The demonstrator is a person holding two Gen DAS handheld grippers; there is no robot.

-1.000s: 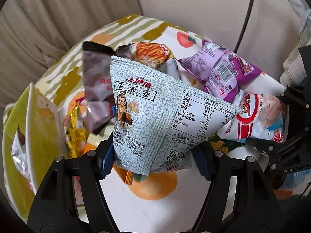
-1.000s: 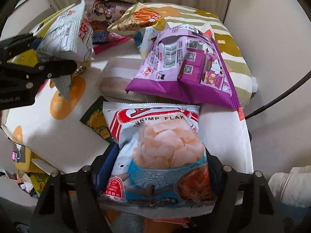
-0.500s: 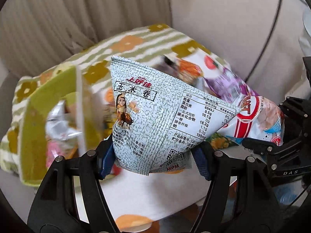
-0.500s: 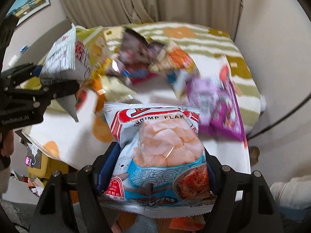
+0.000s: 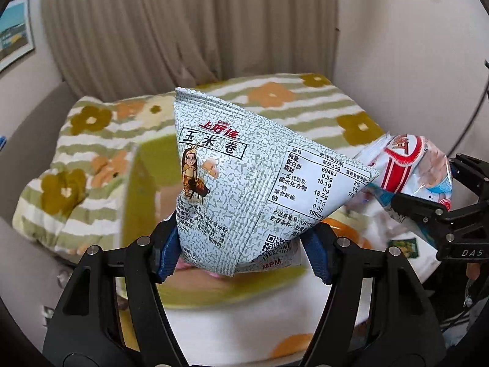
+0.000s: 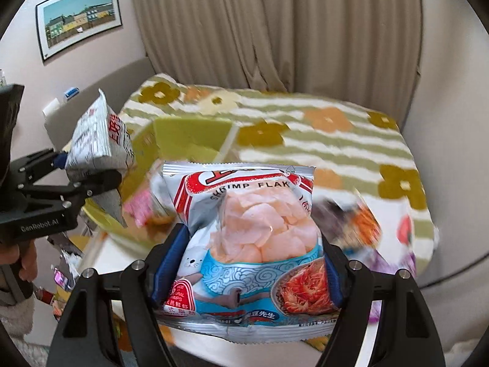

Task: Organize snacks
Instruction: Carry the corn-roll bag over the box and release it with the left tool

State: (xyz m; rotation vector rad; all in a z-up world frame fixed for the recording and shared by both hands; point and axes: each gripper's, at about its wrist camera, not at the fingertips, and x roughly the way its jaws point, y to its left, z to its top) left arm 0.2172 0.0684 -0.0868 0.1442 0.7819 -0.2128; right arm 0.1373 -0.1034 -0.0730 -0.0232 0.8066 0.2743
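Note:
My left gripper (image 5: 244,252) is shut on a grey speckled corn-roll snack bag (image 5: 244,183), held up in the air. Below and behind that bag lies a yellow-green box (image 5: 146,189) with pink packets inside. My right gripper (image 6: 246,264) is shut on a shrimp flakes bag (image 6: 253,235), also lifted. In the right wrist view the left gripper (image 6: 76,180) with its grey bag (image 6: 97,137) hangs at the left, over the green box (image 6: 189,137). In the left wrist view the right gripper (image 5: 434,208) and the shrimp bag (image 5: 406,165) show at the right edge.
A striped floral blanket (image 6: 321,140) covers the surface. More snack packets (image 6: 360,223) lie blurred at the right on a white cloth with orange prints (image 5: 244,327). Curtains (image 6: 275,30) hang behind, a wall stands at the right, and a hand (image 6: 21,260) holds the left gripper's handle.
Both grippers have risen with their bags and swung left toward the green box. The loose snack pile has slid out of the left wrist view, and the box now sits under the grey bag.

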